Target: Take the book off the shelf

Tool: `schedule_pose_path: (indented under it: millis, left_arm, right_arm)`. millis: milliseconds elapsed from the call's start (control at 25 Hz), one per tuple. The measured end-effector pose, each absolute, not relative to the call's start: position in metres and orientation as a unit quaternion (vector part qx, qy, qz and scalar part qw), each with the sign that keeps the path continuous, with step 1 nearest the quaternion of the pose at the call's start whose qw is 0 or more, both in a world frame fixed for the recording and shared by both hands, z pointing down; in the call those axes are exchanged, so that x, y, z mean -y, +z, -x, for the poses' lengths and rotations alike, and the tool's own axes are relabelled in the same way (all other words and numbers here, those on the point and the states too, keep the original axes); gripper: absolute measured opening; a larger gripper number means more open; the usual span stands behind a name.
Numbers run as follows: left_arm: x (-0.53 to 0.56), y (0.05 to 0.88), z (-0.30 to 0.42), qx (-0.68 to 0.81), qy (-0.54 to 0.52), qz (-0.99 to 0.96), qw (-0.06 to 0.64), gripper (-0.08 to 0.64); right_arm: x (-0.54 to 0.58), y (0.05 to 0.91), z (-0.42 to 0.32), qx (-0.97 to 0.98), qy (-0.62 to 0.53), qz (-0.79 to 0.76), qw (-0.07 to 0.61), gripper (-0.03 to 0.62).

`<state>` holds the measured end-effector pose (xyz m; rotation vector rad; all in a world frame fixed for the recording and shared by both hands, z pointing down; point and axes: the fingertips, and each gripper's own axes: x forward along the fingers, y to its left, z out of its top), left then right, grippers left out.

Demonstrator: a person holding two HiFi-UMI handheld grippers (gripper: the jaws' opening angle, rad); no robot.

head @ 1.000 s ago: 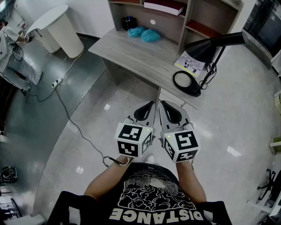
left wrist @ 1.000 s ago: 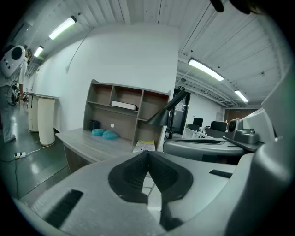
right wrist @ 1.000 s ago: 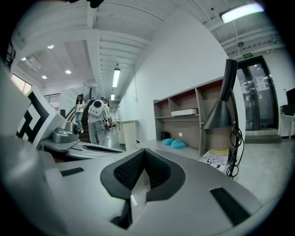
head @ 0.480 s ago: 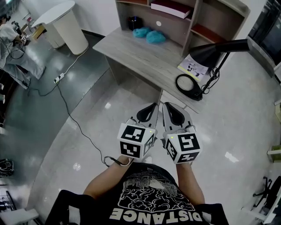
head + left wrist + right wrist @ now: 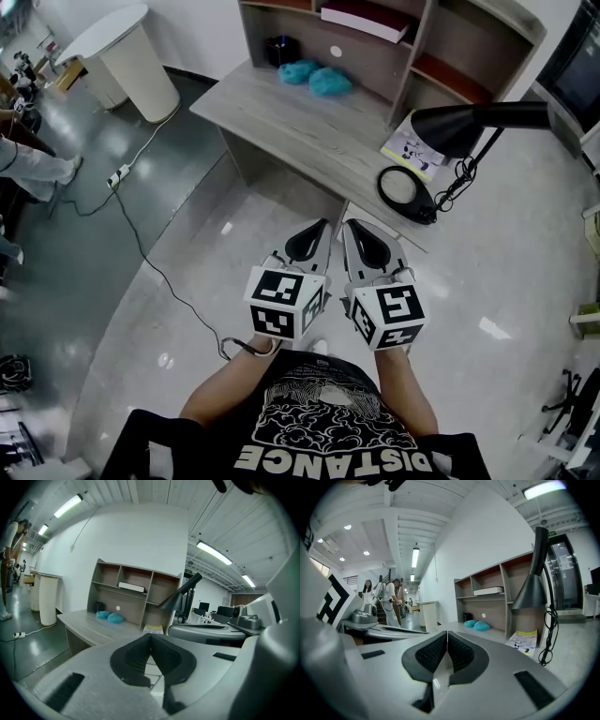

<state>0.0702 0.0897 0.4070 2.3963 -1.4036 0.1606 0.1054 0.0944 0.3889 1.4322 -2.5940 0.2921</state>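
A dark red book (image 5: pixel 364 19) lies flat on the upper board of the wooden shelf unit (image 5: pixel 411 49) at the back of the desk (image 5: pixel 309 131); it shows as a pale slab (image 5: pixel 131 587) in the left gripper view and as the book (image 5: pixel 489 591) in the right gripper view. My left gripper (image 5: pixel 313 236) and right gripper (image 5: pixel 359 236) hang side by side over the floor, short of the desk's front edge. Both are shut with nothing between their pads.
On the desk stand a black lamp (image 5: pixel 448 141) with a round base (image 5: pixel 407 192), a leaflet (image 5: pixel 412 146), two turquoise fluffy things (image 5: pixel 313 78) and a dark cup (image 5: pixel 279 49). A white round bin (image 5: pixel 122 52) and a cable (image 5: pixel 159 272) with a power strip (image 5: pixel 118 175) are on the floor at left. People stand far left.
The view has shifted slightly; the desk and shelf sit a little differently in the head view. Both grippers stay together, shut, in the same pose.
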Motion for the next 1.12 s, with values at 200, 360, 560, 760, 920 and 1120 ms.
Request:
schedule_pose_path:
  millis: [200, 360, 560, 760, 920, 1120]
  left_arm:
    - [-0.056, 0.41, -0.055, 0.482, 0.059, -0.854, 0.185, 0.009]
    - [-0.028, 0.411, -0.041, 0.47, 0.064, -0.86, 0.188, 0.009]
    - [0.004, 0.407, -0.019, 0.454, 0.065, -0.868, 0.189, 0.009]
    - [0.03, 0.404, 0.004, 0.437, 0.064, -0.878, 0.187, 0.009]
    - [0.049, 0.401, 0.027, 0.427, 0.063, -0.883, 0.183, 0.009]
    - [0.067, 0.399, 0.045, 0.415, 0.059, -0.89, 0.181, 0.009]
  right_arm:
    - [-0.062, 0.392, -0.087, 0.862, 0.099, -0.489, 0.095, 0.018]
    - [-0.034, 0.391, -0.073, 0.854, 0.102, -0.501, 0.097, 0.018]
    - [-0.005, 0.389, -0.051, 0.844, 0.106, -0.516, 0.102, 0.018]
    - [0.02, 0.386, -0.026, 0.835, 0.105, -0.531, 0.103, 0.018]
    - [0.039, 0.382, -0.003, 0.829, 0.101, -0.541, 0.099, 0.018]
    - [0.053, 0.38, 0.019, 0.825, 0.098, -0.547, 0.101, 0.018]
